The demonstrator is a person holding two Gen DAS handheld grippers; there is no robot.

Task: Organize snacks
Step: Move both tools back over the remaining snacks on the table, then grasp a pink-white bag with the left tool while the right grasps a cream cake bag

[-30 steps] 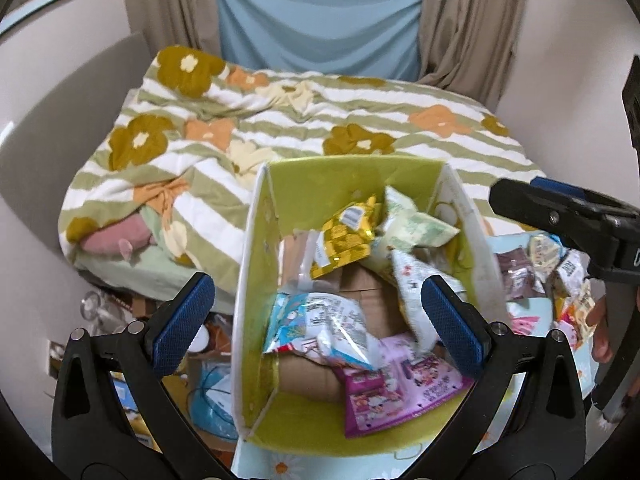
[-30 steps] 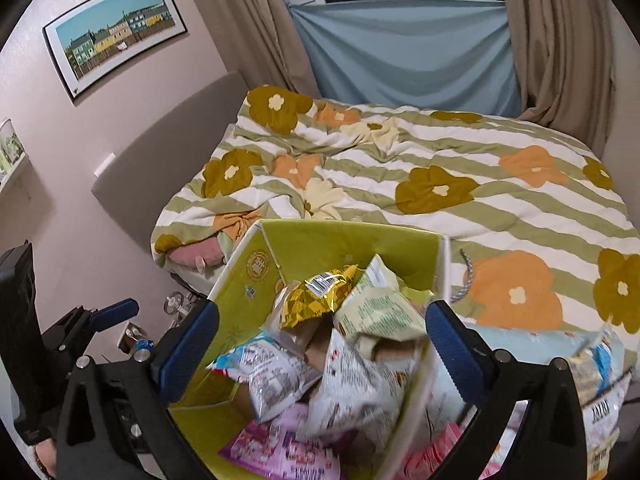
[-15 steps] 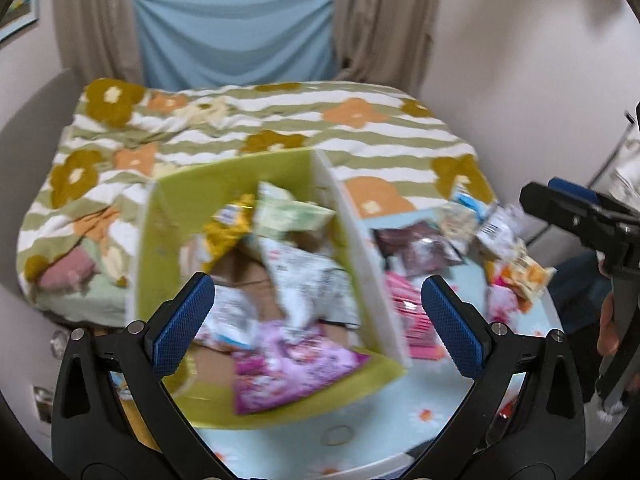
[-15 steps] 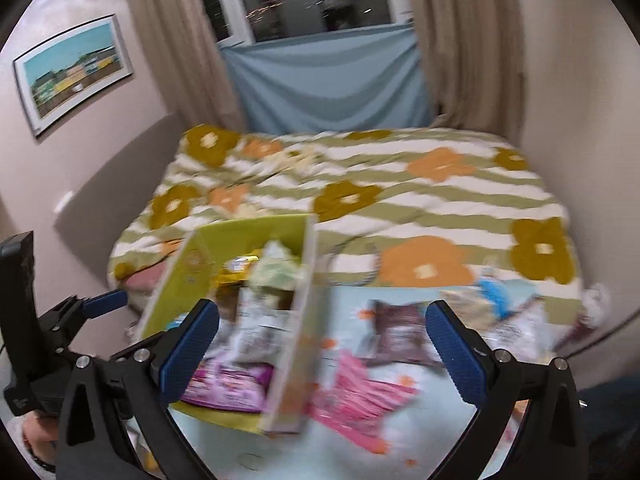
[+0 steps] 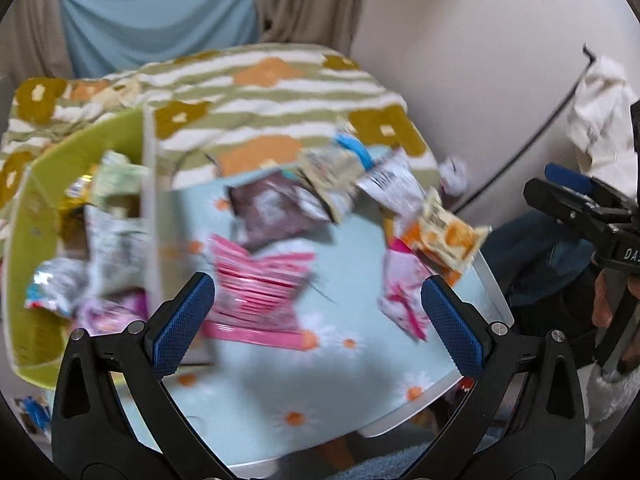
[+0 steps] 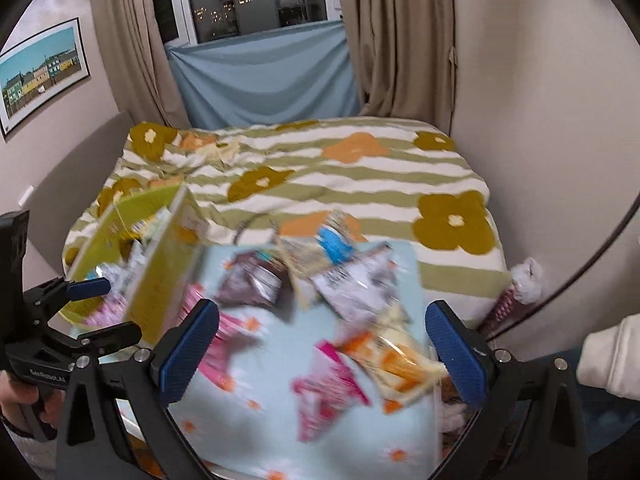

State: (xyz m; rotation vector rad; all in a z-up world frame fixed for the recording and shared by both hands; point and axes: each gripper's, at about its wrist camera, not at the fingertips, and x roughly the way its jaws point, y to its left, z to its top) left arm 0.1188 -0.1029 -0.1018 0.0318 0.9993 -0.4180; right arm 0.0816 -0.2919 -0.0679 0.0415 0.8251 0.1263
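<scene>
A yellow-green box [image 5: 36,200] [image 6: 160,284] with several snack packets inside stands at the table's left. Loose packets lie on the light blue flowered table [image 5: 304,368] [image 6: 288,432]: a pink pack [image 5: 256,296], a brown packet [image 5: 272,212] [image 6: 256,280], an orange-and-cream packet [image 5: 444,236] [image 6: 396,360], a pink-and-white packet [image 5: 404,296] [image 6: 328,388] and white ones [image 5: 388,184]. My left gripper [image 5: 316,320] is open and empty above the pink pack. My right gripper [image 6: 324,352] is open and empty over the loose packets. Both views are blurred.
A bed with a green striped flowered cover [image 6: 328,172] lies just behind the table. A wall [image 5: 480,60] and a black cable run at the right. Curtains and a blue cloth [image 6: 260,80] hang at the back. The table's near right edge [image 5: 492,300] is close.
Both views have swung right, from the box to the loose packets on the table. Both grippers stayed open and empty.
</scene>
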